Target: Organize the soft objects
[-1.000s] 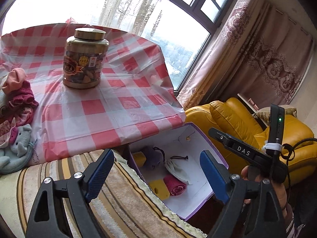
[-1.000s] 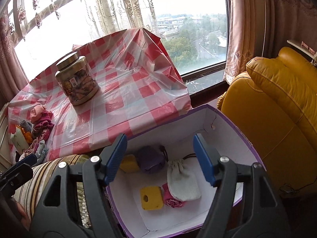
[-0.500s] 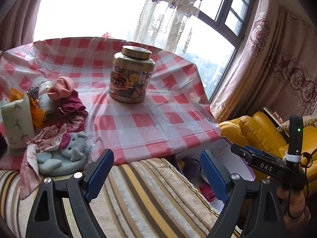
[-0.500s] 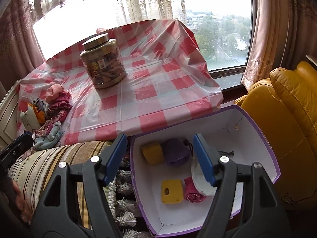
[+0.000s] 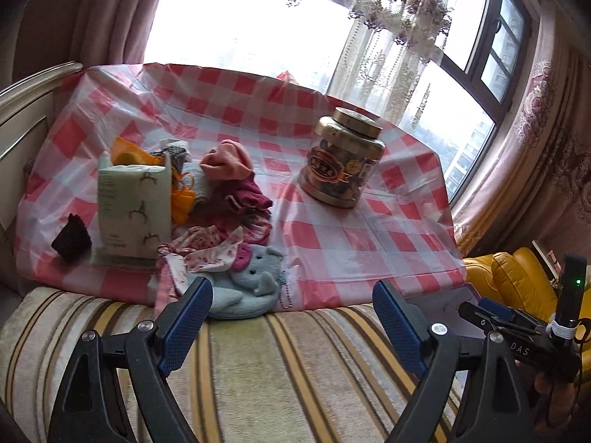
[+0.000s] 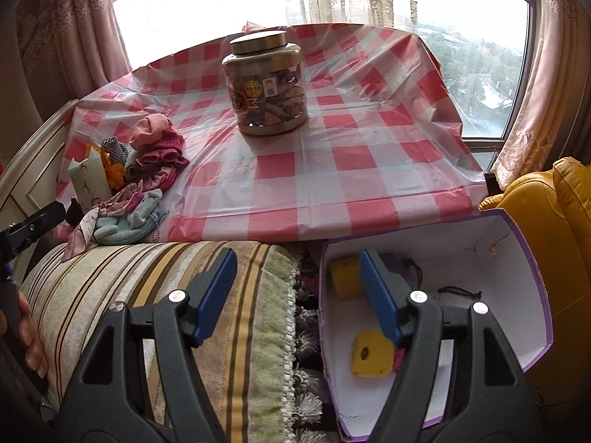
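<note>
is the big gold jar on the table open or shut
Shut. The gold jar stands upright on the checked tablecloth with its gold lid seated flat on top in both views.

Red-and-white checked plastic cloth (image 5: 332, 236) over the surface.
Pale blue plush elephant (image 5: 255, 280), pink knit bundle (image 5: 227, 162), gold-lidded jar (image 6: 266, 85), possibly purple-edged white box (image 6: 532, 277).

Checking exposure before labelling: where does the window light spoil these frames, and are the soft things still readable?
Left wrist view: window blown out white, edges bowed; the elephant plush reads clearly. Right wrist view: upper panes glare, but the box interior is evenly lit.
</note>
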Demonstrator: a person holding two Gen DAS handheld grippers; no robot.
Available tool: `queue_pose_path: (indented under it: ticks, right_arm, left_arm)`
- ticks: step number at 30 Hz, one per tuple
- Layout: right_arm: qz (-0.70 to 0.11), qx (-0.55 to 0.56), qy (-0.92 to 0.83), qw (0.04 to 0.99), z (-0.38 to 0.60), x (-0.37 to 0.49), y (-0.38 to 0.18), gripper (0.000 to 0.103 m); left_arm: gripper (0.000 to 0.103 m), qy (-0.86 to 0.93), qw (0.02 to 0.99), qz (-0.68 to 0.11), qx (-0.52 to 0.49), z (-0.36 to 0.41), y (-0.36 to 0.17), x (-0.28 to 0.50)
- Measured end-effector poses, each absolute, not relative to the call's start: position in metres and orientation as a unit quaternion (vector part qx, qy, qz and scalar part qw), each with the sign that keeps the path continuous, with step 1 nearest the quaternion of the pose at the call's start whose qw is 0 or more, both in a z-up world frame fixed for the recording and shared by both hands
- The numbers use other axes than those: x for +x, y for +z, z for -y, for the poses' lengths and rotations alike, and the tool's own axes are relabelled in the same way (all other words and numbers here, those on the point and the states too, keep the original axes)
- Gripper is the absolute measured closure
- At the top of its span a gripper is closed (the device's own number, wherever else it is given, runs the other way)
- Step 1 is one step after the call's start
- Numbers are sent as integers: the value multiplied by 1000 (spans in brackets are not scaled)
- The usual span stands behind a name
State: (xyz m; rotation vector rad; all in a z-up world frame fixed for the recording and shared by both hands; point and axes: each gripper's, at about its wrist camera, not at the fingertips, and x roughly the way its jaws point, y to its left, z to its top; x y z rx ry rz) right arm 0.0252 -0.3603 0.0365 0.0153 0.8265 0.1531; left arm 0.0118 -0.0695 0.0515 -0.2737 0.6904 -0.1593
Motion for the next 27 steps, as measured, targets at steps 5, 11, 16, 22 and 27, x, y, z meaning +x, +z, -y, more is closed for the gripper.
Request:
queue_pose_path:
  ticks: [5, 11, 16, 22, 27]
  right_arm:
    - [-406, 2, 96, 909, 345, 37, 37, 31]
    - [-406, -12, 133, 904, 315, 51, 38, 31]
    - [-420, -31, 164, 892, 288, 67, 33, 31]
    - [-435, -32, 194, 879, 263, 86, 27, 31]
    - [-449, -42, 218, 866, 237, 97, 22, 31]
  left_arm:
    - [14, -38, 926, -343, -153, 33, 44, 8]
    - [14, -8, 913, -360, -191, -1, 33, 13]
    - [14, 2, 907, -372, -199, -14, 28, 24]
    - [14, 24, 899, -385, -208, -33, 23, 50]
    - [14, 42, 896, -400, -189, -43, 21, 90]
